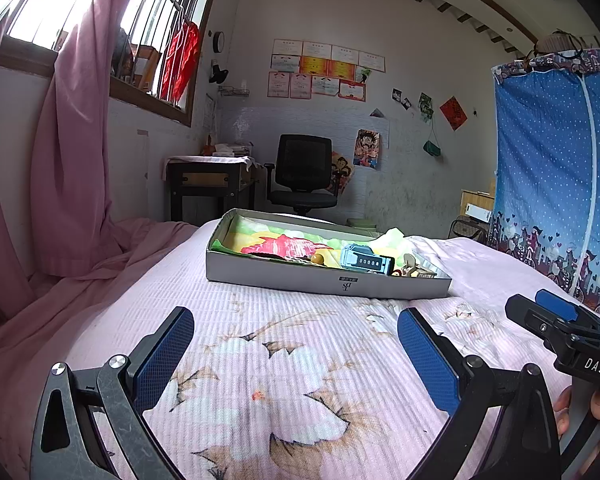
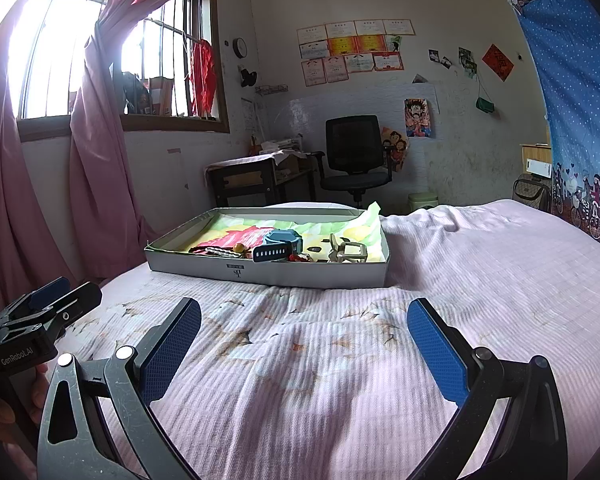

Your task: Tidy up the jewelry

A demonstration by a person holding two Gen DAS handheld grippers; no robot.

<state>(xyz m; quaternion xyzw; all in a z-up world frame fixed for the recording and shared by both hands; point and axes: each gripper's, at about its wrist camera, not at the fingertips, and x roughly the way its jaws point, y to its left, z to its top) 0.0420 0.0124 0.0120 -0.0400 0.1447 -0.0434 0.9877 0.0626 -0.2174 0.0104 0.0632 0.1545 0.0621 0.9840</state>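
A shallow grey box (image 1: 284, 280) (image 2: 204, 266) lined with colourful paper lies on the pink bedspread ahead of both grippers. In it lie a blue watch (image 1: 364, 261) (image 2: 280, 245), a beige watch (image 2: 350, 253) (image 1: 414, 267), a yellow bead (image 1: 318, 258) (image 2: 240, 247), a dark bracelet (image 2: 220, 252) and small red pieces (image 2: 298, 257). My left gripper (image 1: 296, 340) is open and empty above the bedspread, short of the box. My right gripper (image 2: 304, 328) is open and empty too, short of the box. Each gripper shows at the edge of the other's view.
The bed (image 2: 480, 280) carries a pink floral cover. Pink curtains (image 1: 68, 160) hang at the left by a barred window. A desk (image 1: 208, 184) and black office chair (image 1: 304, 172) stand by the far wall. A blue fabric wardrobe (image 1: 560, 184) stands at right.
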